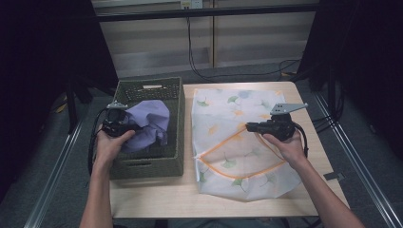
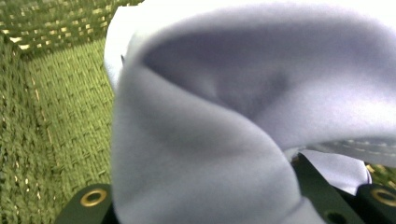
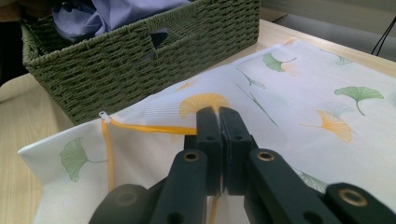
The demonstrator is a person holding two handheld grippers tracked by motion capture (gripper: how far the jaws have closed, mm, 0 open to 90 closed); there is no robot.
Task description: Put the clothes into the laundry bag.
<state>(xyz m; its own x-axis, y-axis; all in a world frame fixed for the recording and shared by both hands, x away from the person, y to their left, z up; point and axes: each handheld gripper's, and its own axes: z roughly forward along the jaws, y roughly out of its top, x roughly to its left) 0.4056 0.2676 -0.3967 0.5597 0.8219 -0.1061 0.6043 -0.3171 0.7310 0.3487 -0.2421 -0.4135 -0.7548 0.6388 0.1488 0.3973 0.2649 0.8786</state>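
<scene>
Surface: a pale wooden table (image 1: pixel 157 197) under dim light, grey floor on either side, dark curtains and a slatted wall behind. Nearest item: two forearms entering from the near edge, each hand carrying a gripper. Right gripper (image 1: pixel 250 127): jaws pressed fully together on the upper layer of the mesh laundry bag (image 1: pixel 247 147), just at its orange zipper (image 3: pixel 149 129); the pinch lifts that layer so the zippered mouth gapes toward the basket. The bag itself, white with green and yellow ginkgo leaves, lies flat across the right half of the table, and nothing can be seen inside it. Left gripper (image 1: pixel 127 127): jaws clamped on a fold of the lavender garment (image 1: pixel 149 123), the cloth bunched between them and draped over them in the left gripper view; the garment is raised but hangs within the walls of the green woven basket (image 1: pixel 178 121), which stands on the left half of the table, touching the bag's edge. Darker cloth shows beneath the garment, at the basket's bottom. Status, by judgement: bag opened and held ready, garment gripped and partly raised; outstanding are the carry across the basket rim, insertion through the mouth, any further pieces, and closing the zipper.
</scene>
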